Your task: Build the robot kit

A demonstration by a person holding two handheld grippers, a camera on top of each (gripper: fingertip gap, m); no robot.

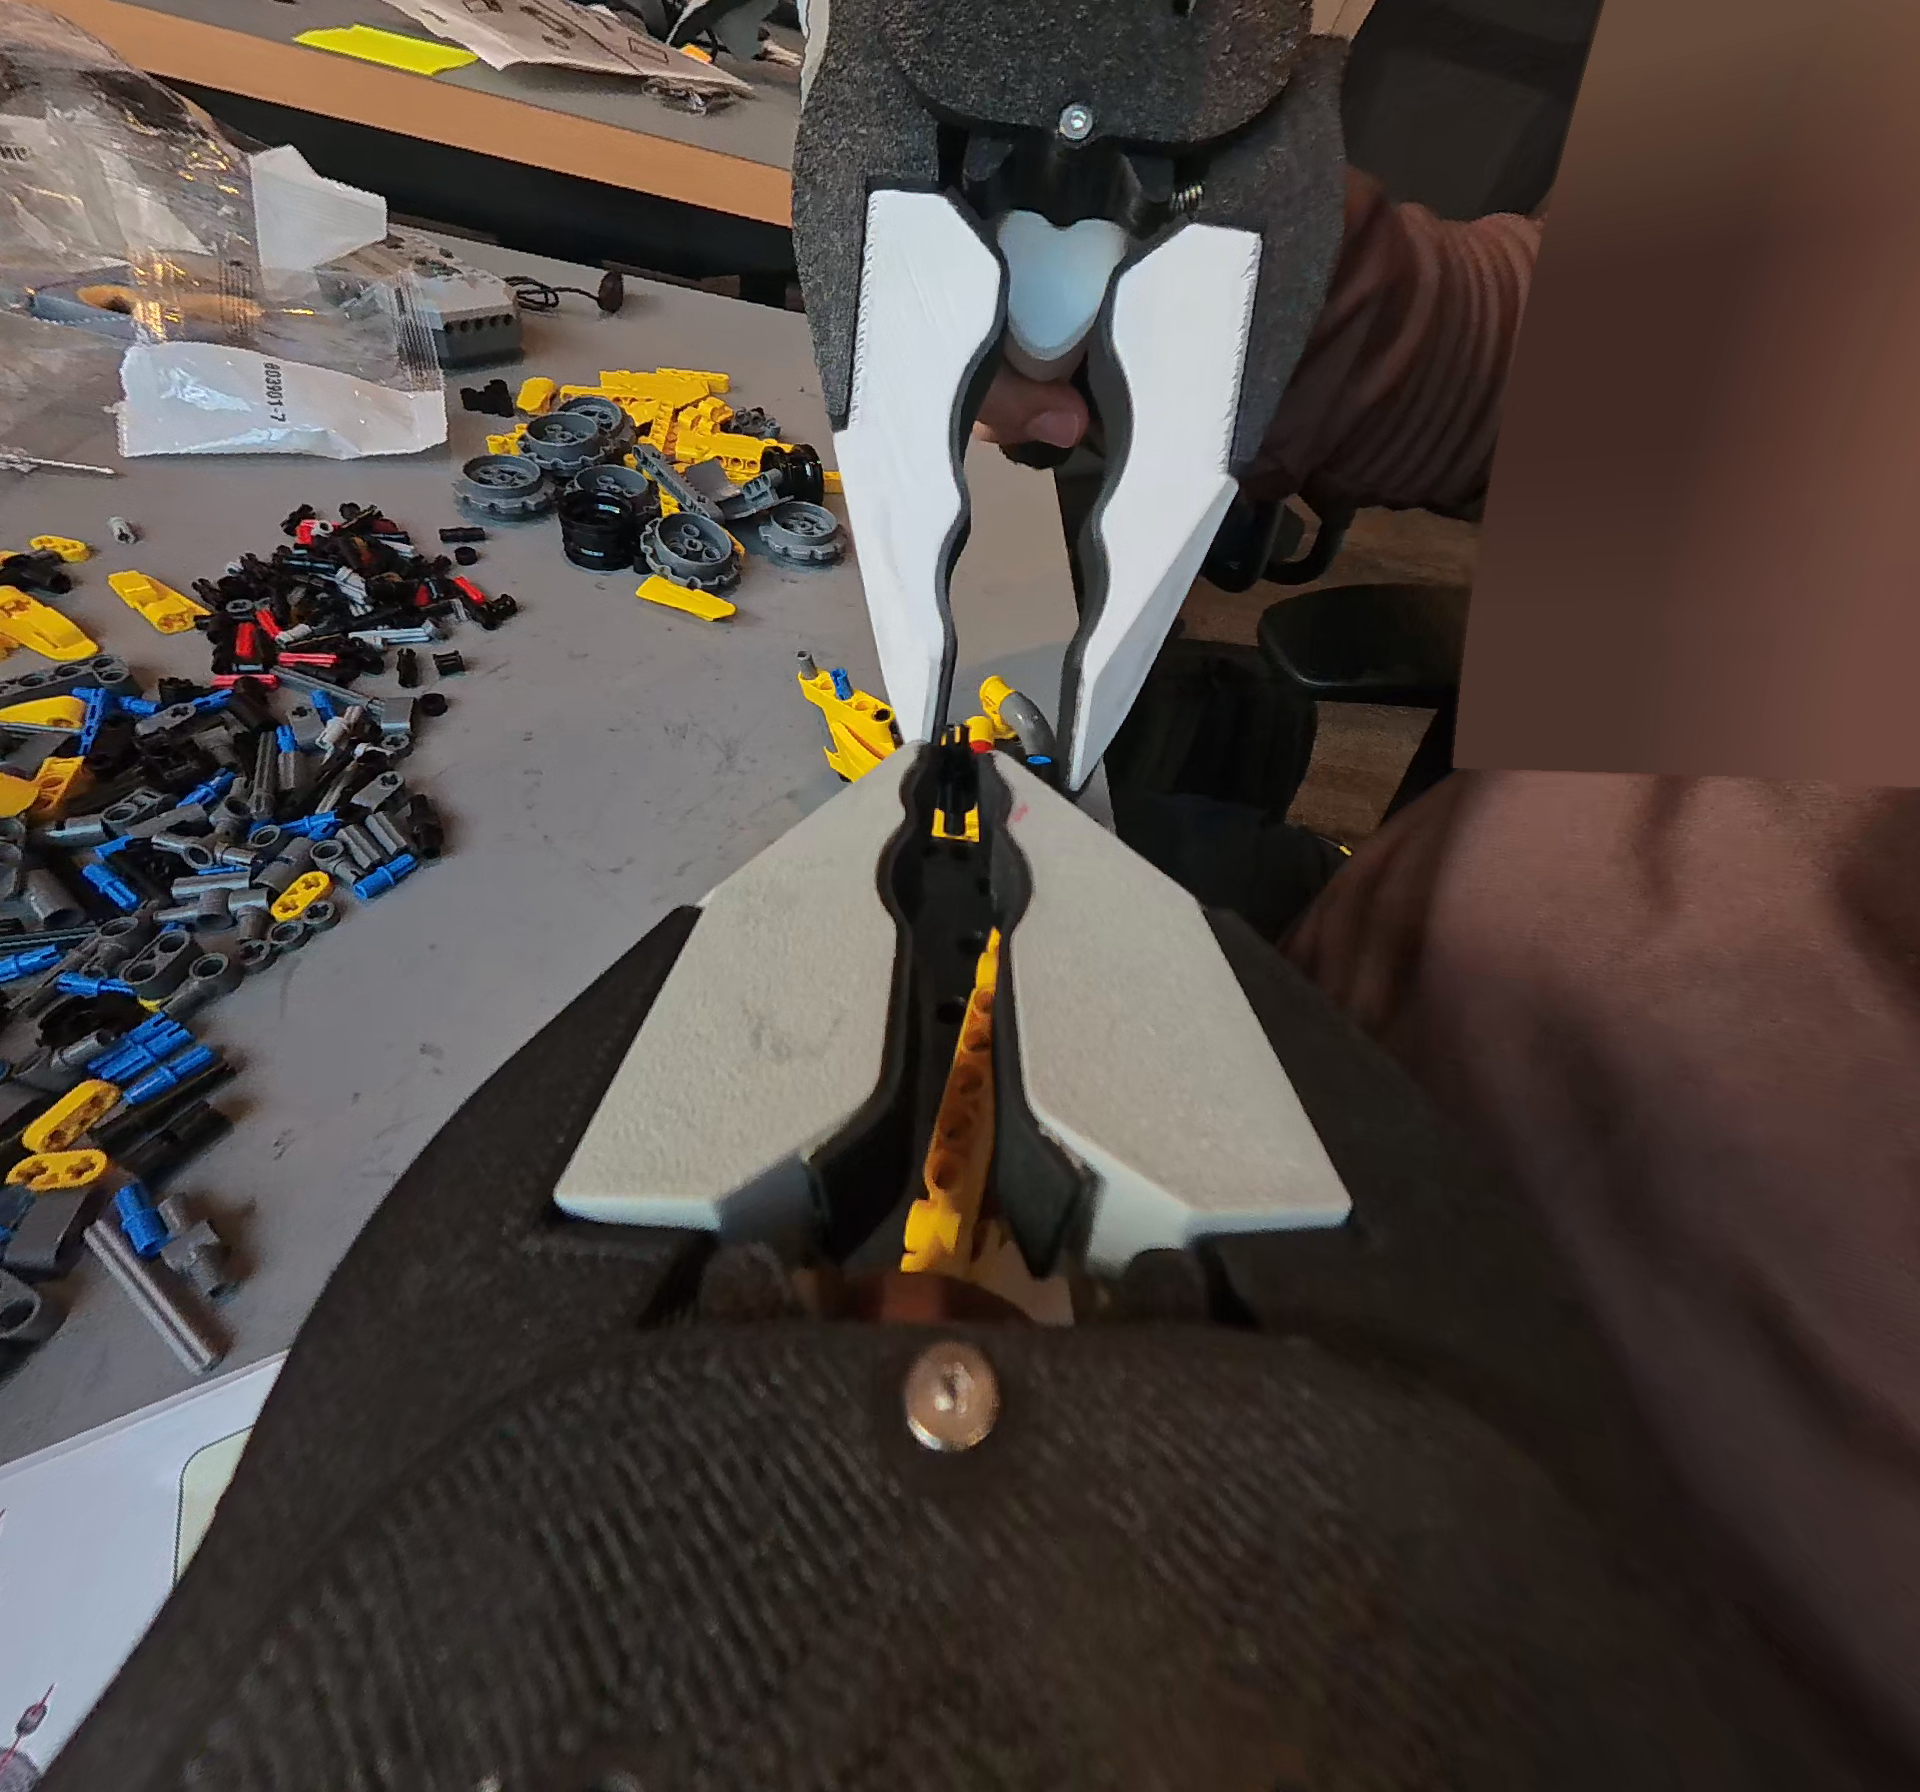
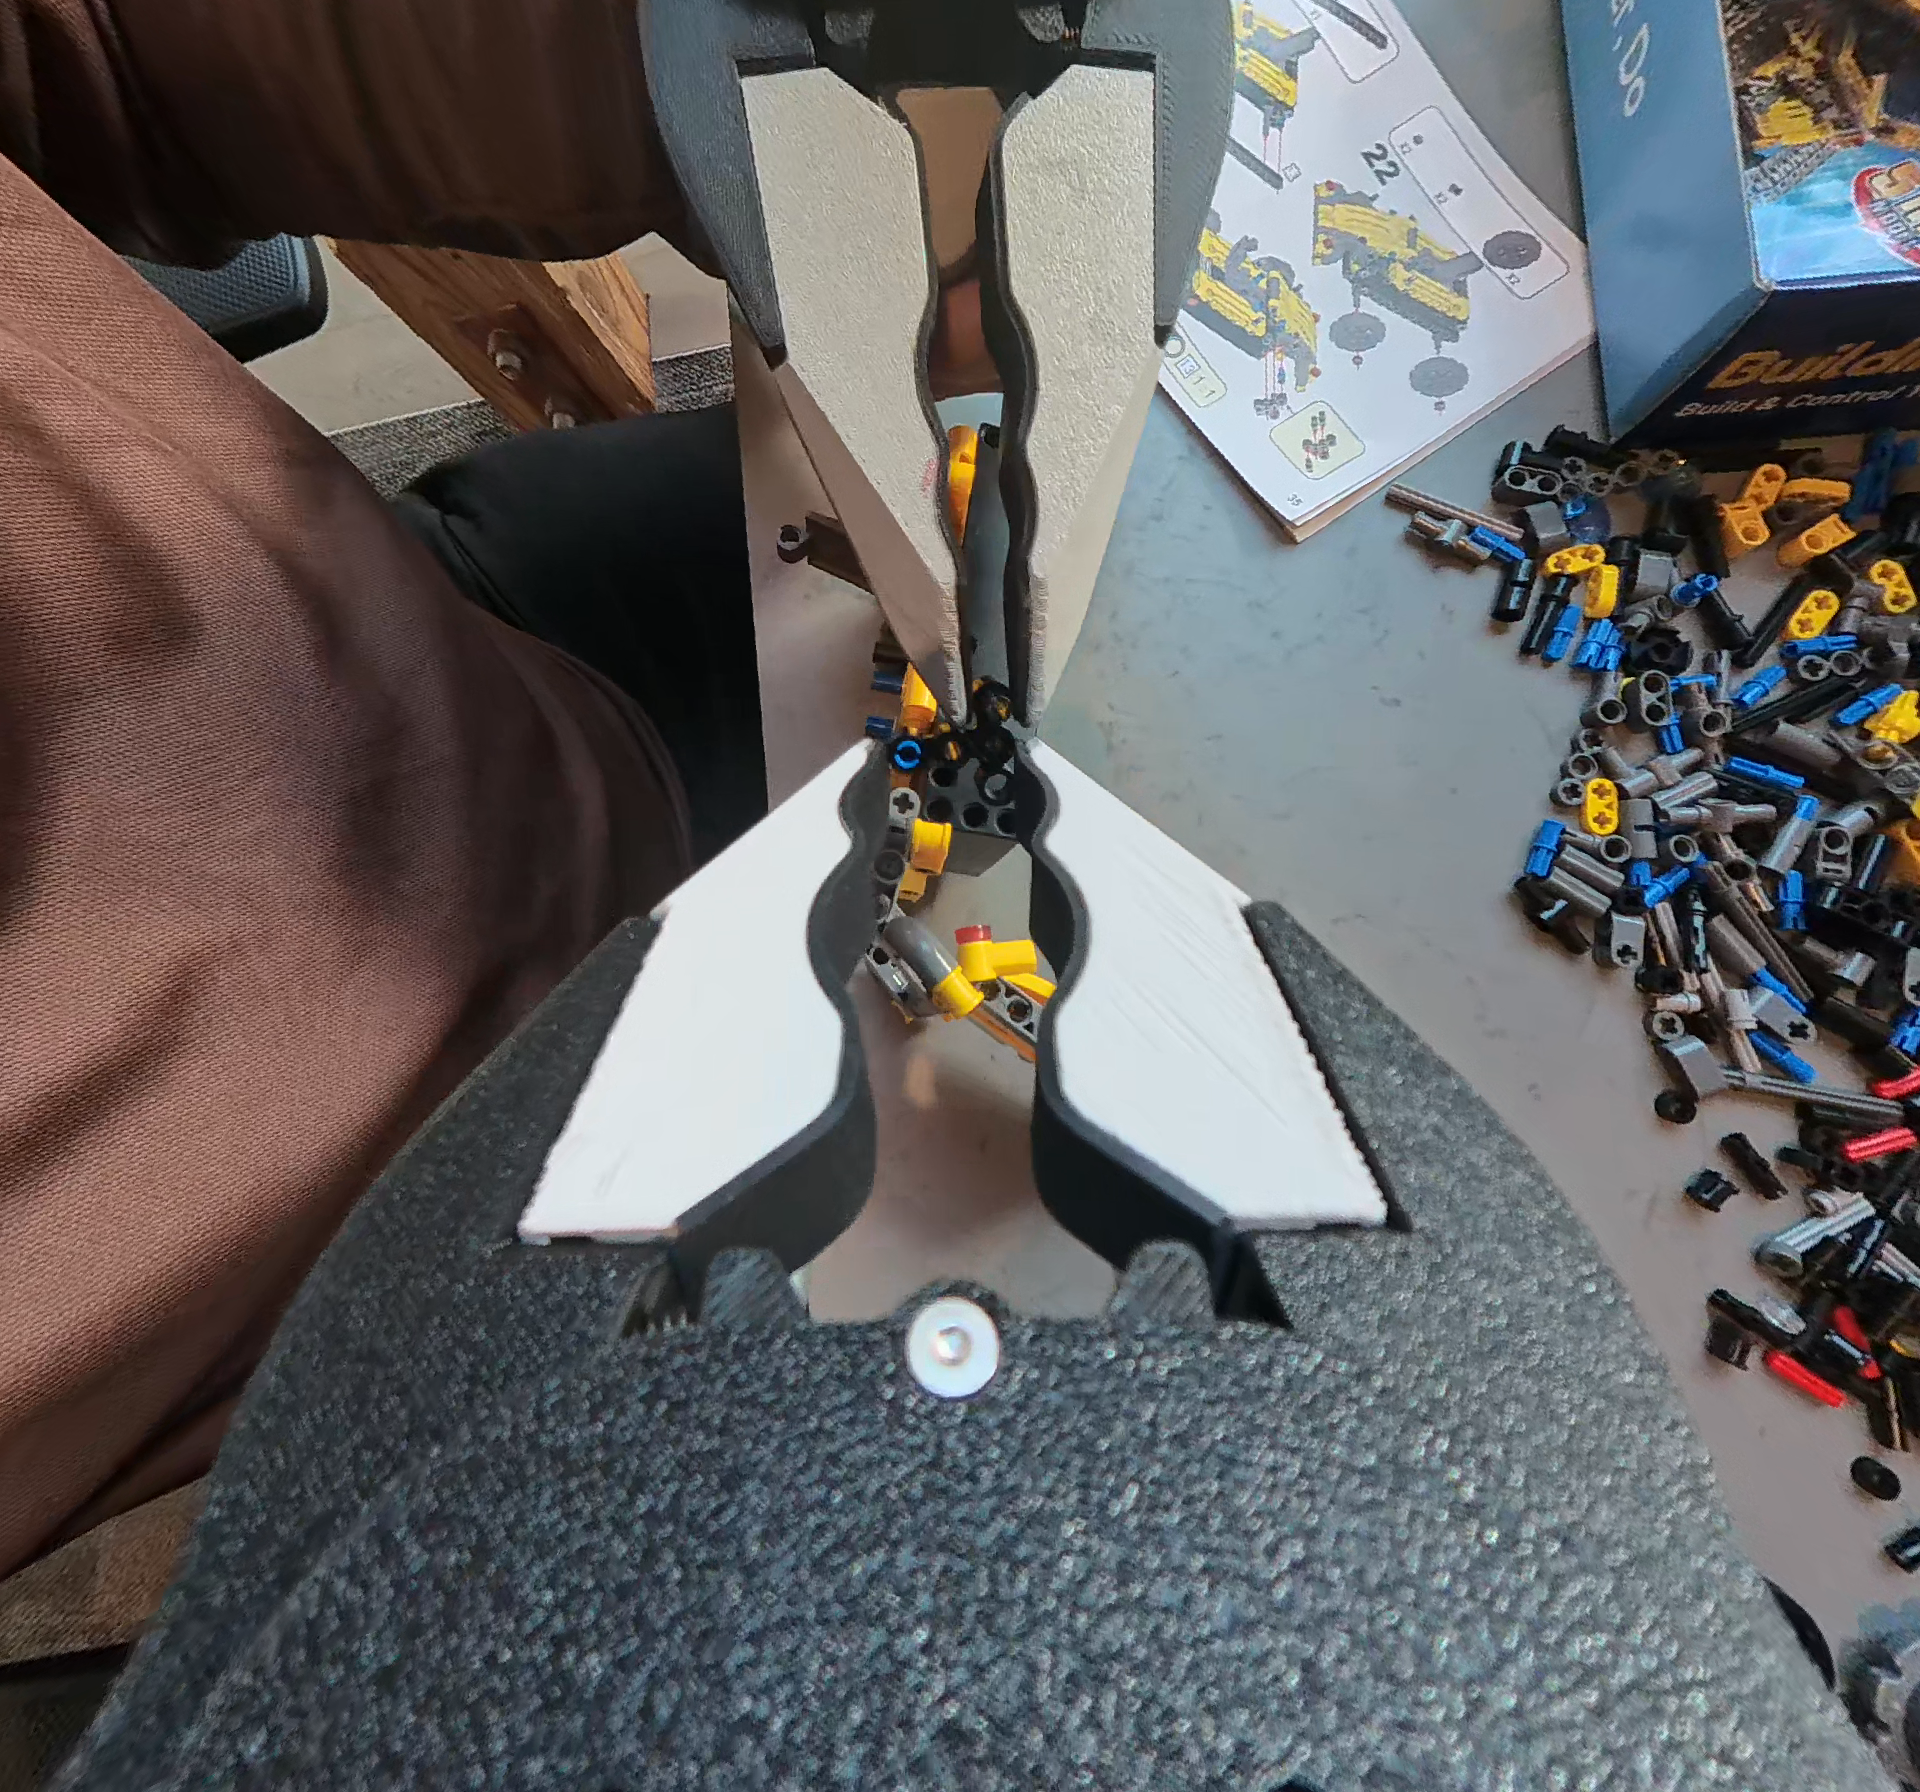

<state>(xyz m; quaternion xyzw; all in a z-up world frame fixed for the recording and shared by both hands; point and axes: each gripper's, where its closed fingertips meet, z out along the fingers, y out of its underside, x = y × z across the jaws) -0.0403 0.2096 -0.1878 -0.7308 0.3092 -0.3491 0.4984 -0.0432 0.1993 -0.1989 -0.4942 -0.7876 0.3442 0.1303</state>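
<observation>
My left gripper (image 1: 956,766) is shut on a yellow and black beam assembly (image 1: 971,1098), which runs lengthwise between its grey fingers. My right gripper (image 2: 951,755) faces it tip to tip, its white fingers closed around the assembly's black perforated block (image 2: 966,797). Yellow and grey linkage pieces (image 2: 971,979) hang from the assembly between the right fingers. The right gripper (image 1: 1003,755) also shows from above in the left wrist view. The left gripper (image 2: 987,703) shows at the top of the right wrist view. Both are held near the grey table's edge (image 2: 1247,703).
Piles of small black, blue, grey and yellow parts (image 1: 239,807) (image 2: 1714,859) lie on the table, with grey wheels (image 1: 623,495) and clear bags (image 1: 156,215) behind. An open instruction booklet (image 2: 1382,215) and a blue box (image 2: 1766,132) lie nearby. A person's brown sleeve (image 2: 260,703) fills the left. The tips of both grippers are at nearly the same place.
</observation>
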